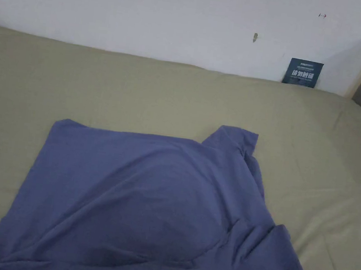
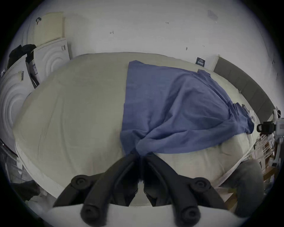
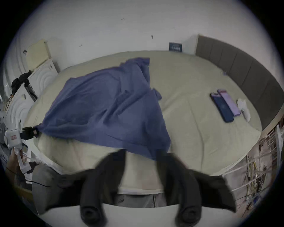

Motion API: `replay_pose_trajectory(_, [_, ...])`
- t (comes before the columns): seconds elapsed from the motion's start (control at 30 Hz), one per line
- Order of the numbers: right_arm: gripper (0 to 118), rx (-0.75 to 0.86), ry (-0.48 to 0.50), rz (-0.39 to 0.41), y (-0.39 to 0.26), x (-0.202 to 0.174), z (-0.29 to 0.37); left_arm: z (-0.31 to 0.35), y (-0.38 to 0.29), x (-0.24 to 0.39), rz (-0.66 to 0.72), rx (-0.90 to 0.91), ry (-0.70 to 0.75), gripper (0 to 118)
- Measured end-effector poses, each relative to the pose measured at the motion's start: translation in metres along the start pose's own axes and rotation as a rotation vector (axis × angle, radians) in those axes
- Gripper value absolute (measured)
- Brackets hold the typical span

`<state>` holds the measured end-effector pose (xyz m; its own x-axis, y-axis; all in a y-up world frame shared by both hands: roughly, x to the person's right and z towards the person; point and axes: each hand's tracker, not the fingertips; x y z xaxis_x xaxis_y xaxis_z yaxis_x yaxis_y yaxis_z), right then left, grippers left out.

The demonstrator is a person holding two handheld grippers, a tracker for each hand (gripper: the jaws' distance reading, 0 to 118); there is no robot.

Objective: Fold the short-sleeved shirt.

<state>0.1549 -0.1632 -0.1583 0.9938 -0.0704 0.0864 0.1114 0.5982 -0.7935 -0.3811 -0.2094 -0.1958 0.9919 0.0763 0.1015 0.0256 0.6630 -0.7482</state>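
Left gripper (image 2: 140,155) pinches a bunched corner of the blue shirt (image 1: 142,202); the right gripper (image 3: 140,155) is spread, blurred, at the near hem.

The shirt lies rumpled on the olive bed (image 1: 139,91), thin and limp, so it should drape and wrinkle; the hem corners look best for a hold. Two phones (image 3: 224,106) lie well apart.

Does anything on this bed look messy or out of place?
The blue shirt lies rumpled and skewed on the bed, one corner bunched in the shut left gripper. The right gripper hangs open beside it. Two phones and something white lie on the bed.
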Motion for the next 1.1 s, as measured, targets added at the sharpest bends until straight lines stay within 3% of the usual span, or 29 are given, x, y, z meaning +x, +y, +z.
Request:
replay_pose_trajectory(0.03, [78, 0.001, 0.009, -0.001, 0.001, 0.003, -0.007, 0.002, 0.003, 0.005, -0.006, -0.006, 0.000, 6])
replay_pose_trajectory(0.27, [77, -0.003, -0.087, 0.010, 0.012, 0.015, -0.034, 0.005, 0.004, 0.008, -0.004, -0.019, 0.003, 6])
replay_pose_trajectory(0.37, [74, -0.025, -0.054, -0.021, 0.016, 0.023, -0.044, 0.003, 0.004, 0.008, 0.002, -0.024, 0.003, 6])
replay_pose_trajectory(0.4, [62, -0.037, -0.029, -0.030, 0.018, 0.023, -0.044, 0.003, 0.004, 0.008, 0.006, -0.027, 0.001, 6])
replay_pose_trajectory(0.43, [28, -0.027, -0.030, -0.025, 0.018, 0.022, -0.043, 0.002, 0.005, 0.007, 0.008, -0.029, 0.001, 6])
replay_pose_trajectory(0.47, [4, -0.007, -0.041, -0.003, 0.017, 0.019, -0.041, 0.003, 0.005, 0.007, 0.009, -0.028, 0.001, 6])
replay_pose_trajectory(0.57, [4, 0.071, -0.021, 0.059, 0.015, 0.014, -0.032, 0.000, 0.005, 0.002, 0.002, -0.027, 0.000, 6])
replay_pose_trajectory(0.83, [3, 0.108, -0.015, 0.002, 0.021, 0.018, -0.020, 0.009, 0.011, 0.004, -0.020, -0.006, -0.007, 6])
replay_pose_trajectory(1.1, [3, 0.190, -0.002, 0.084, 0.062, 0.014, -0.011, 0.013, 0.054, -0.001, -0.049, 0.043, -0.038, 6])
